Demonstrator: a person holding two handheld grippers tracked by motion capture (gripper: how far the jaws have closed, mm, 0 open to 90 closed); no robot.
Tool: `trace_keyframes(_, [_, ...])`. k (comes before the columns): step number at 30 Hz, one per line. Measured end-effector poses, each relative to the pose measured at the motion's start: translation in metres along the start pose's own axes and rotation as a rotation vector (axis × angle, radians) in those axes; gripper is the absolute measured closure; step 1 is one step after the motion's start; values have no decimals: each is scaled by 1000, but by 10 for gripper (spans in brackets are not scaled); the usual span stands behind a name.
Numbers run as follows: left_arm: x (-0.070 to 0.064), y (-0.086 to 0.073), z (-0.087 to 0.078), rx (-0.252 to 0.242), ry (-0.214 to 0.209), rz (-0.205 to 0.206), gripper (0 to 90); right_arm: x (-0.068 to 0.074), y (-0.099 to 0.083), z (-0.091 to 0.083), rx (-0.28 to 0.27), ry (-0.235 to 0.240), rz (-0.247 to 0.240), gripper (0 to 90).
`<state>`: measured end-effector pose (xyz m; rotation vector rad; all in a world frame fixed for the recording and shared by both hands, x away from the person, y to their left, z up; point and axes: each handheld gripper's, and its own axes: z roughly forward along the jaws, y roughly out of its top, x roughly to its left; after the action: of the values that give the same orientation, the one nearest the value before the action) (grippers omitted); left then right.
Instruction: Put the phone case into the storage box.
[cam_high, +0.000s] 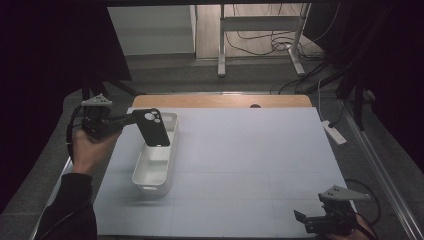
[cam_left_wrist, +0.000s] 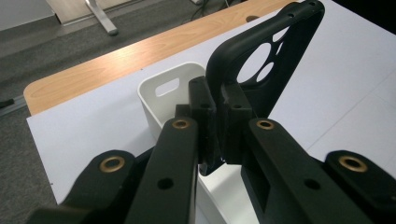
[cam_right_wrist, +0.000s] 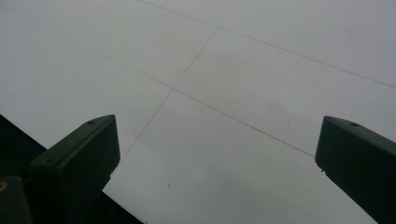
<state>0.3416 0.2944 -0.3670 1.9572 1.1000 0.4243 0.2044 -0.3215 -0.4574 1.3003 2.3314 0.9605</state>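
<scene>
Dim room and cabled floor are lying beyond the pale lavender sheet (cam_high: 240, 165) covering the wooden table. With my left gripper (cam_high: 131, 119) I am clamping the lower edge of a black rubbery phone case with round camera cut-outs (cam_high: 153, 128), jaws pressed tight together on it. I am holding the case tilted in the air just above the far end of the long white plastic bin (cam_high: 155, 172). My right gripper (cam_right_wrist: 215, 154) is hovering low over the bare sheet, its jaws standing wide apart

Left gripper (cam_high: 131, 120) holds phone case (cam_high: 153, 127) (black) over bin (cam_high: 156, 172).
</scene>
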Motion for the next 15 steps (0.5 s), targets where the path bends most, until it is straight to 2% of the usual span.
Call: trace_keyframes(15, [10,0,17,-2,12,-14,856,0,0,0,3,2,-6,3])
